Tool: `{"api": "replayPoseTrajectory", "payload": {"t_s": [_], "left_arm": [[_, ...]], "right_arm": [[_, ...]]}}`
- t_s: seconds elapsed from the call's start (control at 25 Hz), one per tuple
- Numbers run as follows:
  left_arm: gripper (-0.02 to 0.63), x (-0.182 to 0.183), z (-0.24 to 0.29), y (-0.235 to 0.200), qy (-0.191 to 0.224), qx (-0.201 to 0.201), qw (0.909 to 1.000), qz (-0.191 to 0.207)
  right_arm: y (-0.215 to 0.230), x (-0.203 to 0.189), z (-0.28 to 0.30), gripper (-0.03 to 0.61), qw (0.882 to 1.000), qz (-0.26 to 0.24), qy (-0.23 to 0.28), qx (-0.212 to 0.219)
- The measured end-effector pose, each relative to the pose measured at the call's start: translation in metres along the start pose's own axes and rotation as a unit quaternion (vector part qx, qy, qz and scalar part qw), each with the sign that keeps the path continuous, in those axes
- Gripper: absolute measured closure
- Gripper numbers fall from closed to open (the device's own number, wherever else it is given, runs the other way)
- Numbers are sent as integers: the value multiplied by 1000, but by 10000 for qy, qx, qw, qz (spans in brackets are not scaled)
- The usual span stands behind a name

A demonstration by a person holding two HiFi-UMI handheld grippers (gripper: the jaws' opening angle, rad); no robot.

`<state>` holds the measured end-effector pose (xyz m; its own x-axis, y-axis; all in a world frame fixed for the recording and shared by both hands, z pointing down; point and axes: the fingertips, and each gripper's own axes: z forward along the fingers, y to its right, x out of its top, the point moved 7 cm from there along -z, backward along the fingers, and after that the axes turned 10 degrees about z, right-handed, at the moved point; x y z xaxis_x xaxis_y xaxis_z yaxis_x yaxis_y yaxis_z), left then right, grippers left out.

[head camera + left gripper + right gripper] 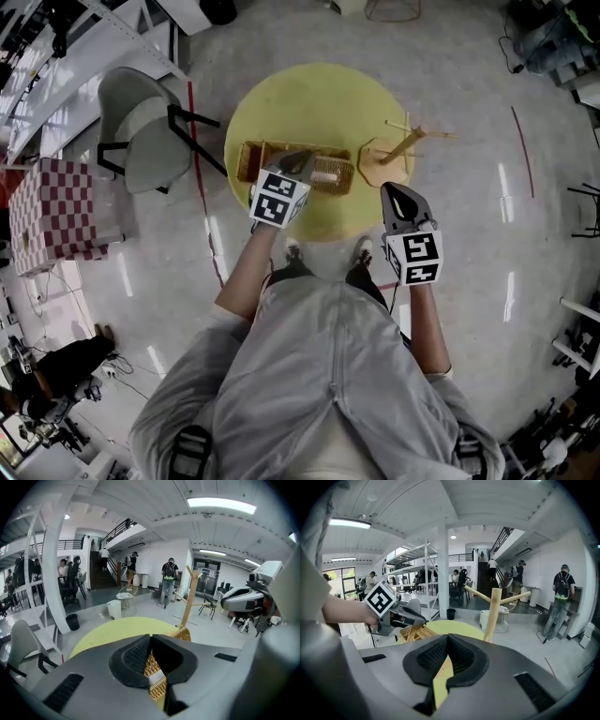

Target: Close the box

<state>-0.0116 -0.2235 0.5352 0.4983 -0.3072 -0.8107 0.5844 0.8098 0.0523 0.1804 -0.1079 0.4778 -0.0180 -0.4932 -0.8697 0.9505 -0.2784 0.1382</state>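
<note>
Woven straw-coloured wicker fills the slit below the left claw's [150, 636] tips. Its two dark ribbed jaws meet at the tips. Nothing is seen pinched between them, so it is judged to be closed and empty. The wicker belongs to the rectangular woven wicker box [335, 178], which lies directly under and just ahead of this claw. A pale band crosses the weave close beneath the jaws.

The right claw [447, 637] is likewise closed, tip against tip, on nothing. Only the round yellow table [459, 627] shows through its slit. The box sits well off to this claw's left, with the left claw hanging over it. The bare wooden branch-shaped stand [492, 616] rises just ahead of the right claw.

Task status:
- **Done:** The box is judged still open. From the head view its interior shows, with a pale object inside, and from the right gripper view angled wicker panels stand up from it. No closing is evident.
- **Left to do:** The lid or flaps must be brought down and seated. Which panel is the lid cannot be told.
- **Position:** The left claw is placed to act, while the right claw is away from the box.
</note>
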Motion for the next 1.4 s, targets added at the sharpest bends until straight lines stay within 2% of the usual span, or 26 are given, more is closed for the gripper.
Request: {"api": "replayPoseTrajectory", "payload": {"t_s": [0.48,0.84,1.16,1.28,1.4], "left_arm": [[572,-19,72,-35,-651,-425,9968,-157],[572,-40,105,-39,-1089,-688,9914,-232],[570,-42,109,-38,-1150,-628,9909,-293],[511,-40,105,-39,-1127,-606,9915,-244],[502,-38,96,-39,-1053,-522,9928,-226]], "right_arm": [[1,-2,25,563,9995,227,-153,-167],[10,-3,26,563,9984,354,-145,-410],[9,-4,22,563,9985,325,-169,-411],[9,1,21,563,9990,256,-111,-361],[12,5,17,563,9993,182,-51,-321]]}}
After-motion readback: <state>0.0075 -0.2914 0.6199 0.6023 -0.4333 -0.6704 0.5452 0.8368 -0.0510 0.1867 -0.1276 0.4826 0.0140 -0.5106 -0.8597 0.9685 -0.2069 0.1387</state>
